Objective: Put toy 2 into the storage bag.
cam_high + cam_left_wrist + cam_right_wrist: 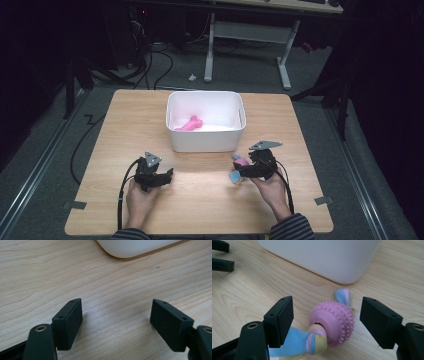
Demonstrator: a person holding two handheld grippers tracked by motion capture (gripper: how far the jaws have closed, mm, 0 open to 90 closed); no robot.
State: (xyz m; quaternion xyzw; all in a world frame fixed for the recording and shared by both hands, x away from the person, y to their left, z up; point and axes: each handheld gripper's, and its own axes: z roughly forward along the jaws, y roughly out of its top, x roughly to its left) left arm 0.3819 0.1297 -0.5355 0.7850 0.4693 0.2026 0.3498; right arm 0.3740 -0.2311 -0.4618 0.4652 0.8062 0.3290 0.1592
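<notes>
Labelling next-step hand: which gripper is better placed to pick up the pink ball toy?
Right. The right gripper is open with the ball toy lying between its jaws. The left gripper is open over bare table, with nothing between its jaws.

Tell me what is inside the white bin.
A pink toy lies on the floor of the white bin, towards its left side. The near wall hides the front strip of the floor, so anything lying there cannot be seen.
</notes>
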